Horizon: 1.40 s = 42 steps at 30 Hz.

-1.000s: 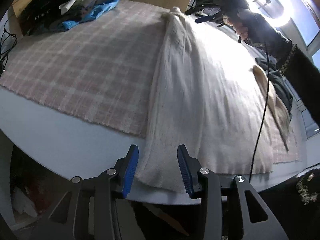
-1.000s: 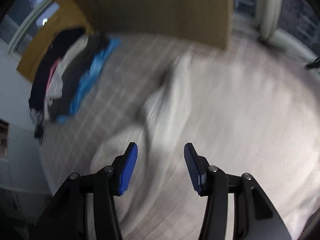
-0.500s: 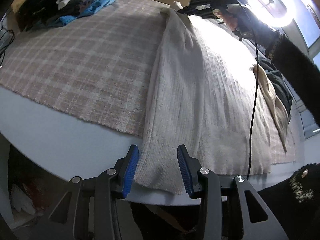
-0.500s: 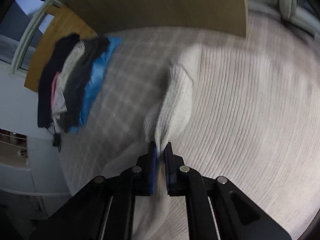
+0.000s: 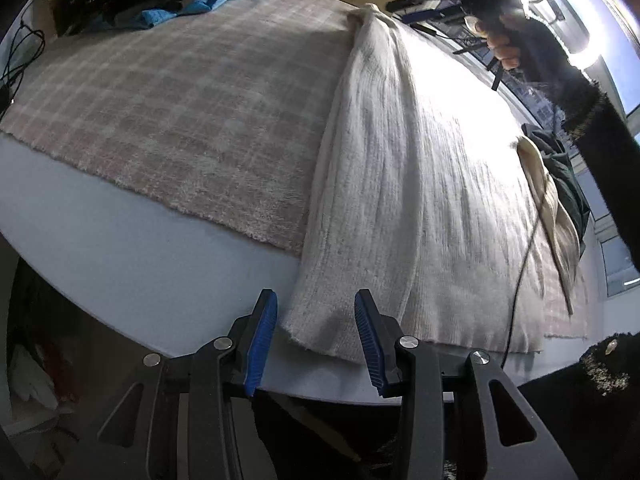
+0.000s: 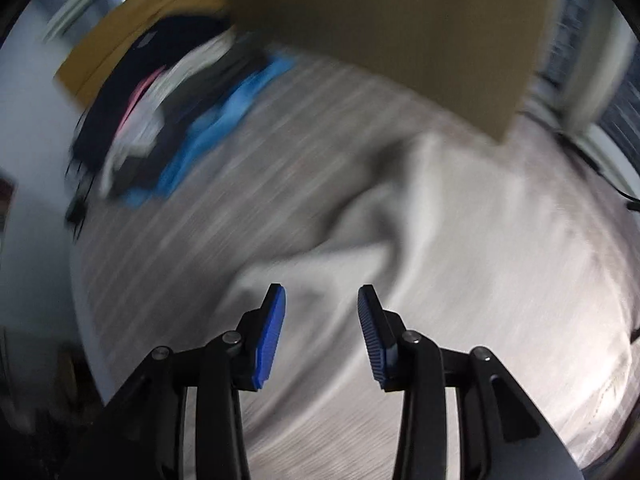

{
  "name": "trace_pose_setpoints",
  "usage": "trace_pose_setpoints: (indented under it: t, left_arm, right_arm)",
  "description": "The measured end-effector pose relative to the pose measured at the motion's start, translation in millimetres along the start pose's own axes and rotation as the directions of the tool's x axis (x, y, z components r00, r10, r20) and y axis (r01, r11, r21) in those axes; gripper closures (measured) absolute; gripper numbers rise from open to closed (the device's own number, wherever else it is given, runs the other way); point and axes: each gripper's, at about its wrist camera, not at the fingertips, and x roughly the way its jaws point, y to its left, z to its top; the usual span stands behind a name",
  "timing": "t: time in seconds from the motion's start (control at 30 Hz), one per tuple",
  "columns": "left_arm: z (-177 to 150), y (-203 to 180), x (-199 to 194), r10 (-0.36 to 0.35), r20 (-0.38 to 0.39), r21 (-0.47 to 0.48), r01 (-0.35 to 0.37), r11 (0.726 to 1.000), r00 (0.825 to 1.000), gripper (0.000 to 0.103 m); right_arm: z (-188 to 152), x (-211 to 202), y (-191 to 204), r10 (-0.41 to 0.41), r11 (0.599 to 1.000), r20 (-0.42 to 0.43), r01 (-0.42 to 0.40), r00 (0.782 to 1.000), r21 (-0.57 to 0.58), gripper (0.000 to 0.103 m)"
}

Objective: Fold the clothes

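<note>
Both grippers (image 5: 315,332) (image 6: 322,326) agape, empty.

Strong light from a ring lamp (image 5: 560,20) at the upper right of the left wrist view glares across the cream garment (image 5: 400,168), leaving the corners dark. The right wrist view is dim and smeared by motion blur; only its fingers (image 6: 272,332) look sharp. Both bend at the edges.

We see cream ribbed knit garment (image 5: 400,168): soft, matt cloth | pink plaid fuzzy blanket (image 5: 180,112): napped, rough weave | pale smooth tabletop (image 5: 120,256): slight sheen | left gripper (image 5: 316,340): matt black plastic, blue ridged pads, shiny metal pins
</note>
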Motion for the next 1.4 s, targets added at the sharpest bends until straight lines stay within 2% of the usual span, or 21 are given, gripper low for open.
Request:
trace_pose_setpoints:
  t: [0.1,0.17,0.27,0.4,0.43,0.47,0.5,0.57,0.7,0.77,0.83,0.87,0.93,1.0,1.07,1.17,1.2,1.23,1.3,1.33,1.4]
  left_arm:
    - [-2,-7,3,0.011,-0.002,0.03,-0.011,0.999,1.0,0.068]
    - [-4,-8,2,0.016,-0.003,0.043,-0.016,0.999,1.0,0.081]
    - [-7,-11,-3,0.021,0.015,0.051,-0.022,0.998,1.0,0.088]
    - [-9,-14,-9,-0.003,0.04,0.064,0.0,0.998,0.999,0.092]
    - [-9,-15,-10,-0.004,0.042,0.068,0.001,0.998,0.999,0.093]
    - [-9,-15,-10,-0.015,0.042,0.063,0.012,0.998,0.999,0.093]
    - [-9,-15,-11,-0.026,0.043,0.058,0.023,0.998,0.999,0.093]
    - [-8,-15,-16,-0.072,0.051,0.033,0.07,0.997,0.996,0.094]
    - [-6,-14,-34,-0.196,0.1,-0.013,0.198,0.98,0.976,0.094]
    - [-4,-11,-37,-0.228,0.115,-0.033,0.233,0.972,0.967,0.094]
    - [-2,-7,-29,-0.149,0.109,-0.027,0.152,0.988,0.983,0.094]
    - [-2,-3,-20,-0.097,0.077,-0.028,0.099,0.995,0.992,0.094]
    - [-4,4,-6,-0.059,0.014,-0.019,0.06,0.998,0.998,0.092]
    - [-7,9,0,-0.017,-0.013,-0.021,0.017,1.0,1.0,0.089]
    - [-8,11,1,-0.015,-0.015,-0.023,0.015,1.0,1.0,0.076]
    - [-8,13,3,-0.042,0.001,-0.029,0.042,0.999,0.999,0.079]
    - [-8,13,4,-0.059,0.006,-0.031,0.059,0.998,0.998,0.086]
    - [-9,15,5,-0.08,0.009,-0.037,0.08,0.996,0.997,0.093]
    - [-9,20,5,-0.11,0.025,-0.057,0.111,0.992,0.994,0.093]
    - [-10,22,4,-0.115,0.033,-0.064,0.117,0.991,0.993,0.094]
    - [-12,26,1,-0.131,0.047,-0.078,0.134,0.988,0.99,0.094]
  right_arm:
    - [-1,15,25,0.006,0.999,-0.038,-0.007,0.999,-0.033,0.06]
    - [0,23,34,-0.003,1.0,-0.053,0.002,0.999,-0.03,0.059]
    - [-3,28,47,-0.036,0.998,-0.092,0.03,0.995,-0.06,0.059]
    - [-4,23,54,-0.078,0.994,-0.095,0.069,0.992,-0.089,0.059]
    - [-5,25,54,-0.108,0.988,-0.101,0.096,0.989,-0.117,0.064]
    - [-6,27,55,-0.141,0.981,-0.107,0.124,0.984,-0.148,0.091]
    - [-7,29,55,-0.171,0.973,-0.111,0.15,0.979,-0.177,0.094]
    - [-3,21,48,-0.166,0.975,-0.106,0.147,0.98,-0.168,0.095]
    - [9,-12,40,-0.187,0.972,-0.045,0.178,0.981,-0.156,0.095]
    - [16,-14,44,-0.188,0.97,-0.034,0.18,0.982,-0.163,0.095]
    - [19,-4,51,-0.198,0.966,-0.04,0.188,0.979,-0.175,0.095]
    - [18,4,54,-0.197,0.966,-0.054,0.185,0.979,-0.181,0.095]
    - [14,22,59,-0.211,0.962,-0.083,0.192,0.974,-0.194,0.095]
    - [13,39,63,-0.225,0.958,-0.098,0.201,0.969,-0.206,0.095]
    - [14,51,64,-0.203,0.963,-0.123,0.175,0.971,-0.204,0.093]
    - [19,48,53,-0.069,0.99,-0.166,0.047,0.984,-0.136,0.089]
    - [19,32,38,0.005,0.997,-0.122,-0.014,0.992,-0.073,0.087]
    - [20,15,24,0.078,0.997,-0.074,-0.079,0.994,-0.012,0.079]
    - [20,-15,-7,0.182,0.978,0.028,-0.184,0.983,0.094,0.062]
    - [16,-23,-25,0.145,0.98,0.062,-0.152,0.987,0.132,0.056]
    - [7,-25,-60,0.079,0.973,0.072,-0.093,0.994,0.213,0.056]
